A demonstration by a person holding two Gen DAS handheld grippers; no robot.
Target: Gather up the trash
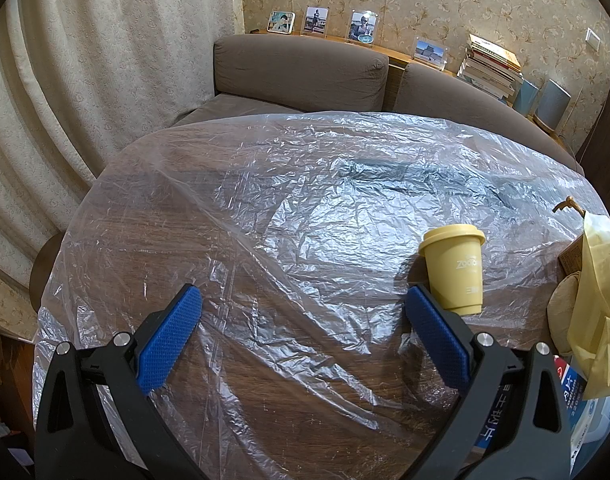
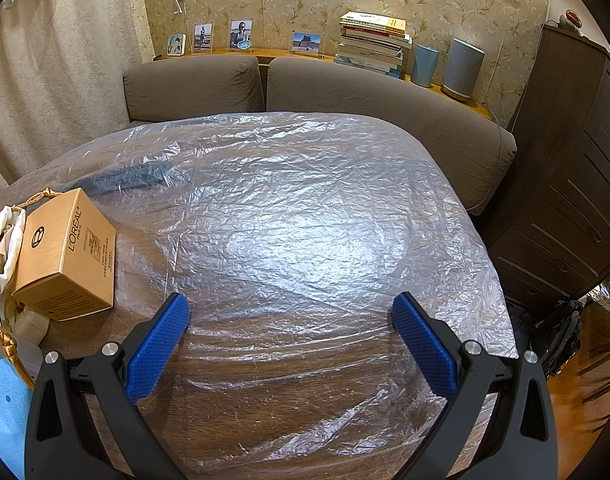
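Observation:
A yellow lidded cup [image 1: 455, 268] stands upright on the plastic-covered wooden table [image 1: 265, 216], just beyond the right finger of my left gripper [image 1: 303, 300], which is open and holds nothing. At the right edge of the left wrist view lies a yellow plastic bag [image 1: 597, 300] beside a blue-and-white packet [image 1: 573, 396]. In the right wrist view a gold carton [image 2: 67, 256] sits at the left, with a white crumpled bag [image 2: 1, 240] and a gold cord [image 2: 3, 344] beside it. My right gripper [image 2: 291, 306] hangs open over bare plastic sheet [image 2: 305, 220], well right of the carton.
A brown sofa [image 2: 345, 88] runs behind the table. On the ledge above it stand photo frames [image 2: 241, 34], a stack of books [image 2: 373, 42] and two cylinders [image 2: 461, 68]. A dark wooden dresser [image 2: 577, 184] stands at the right, curtains [image 1: 85, 60] at the left.

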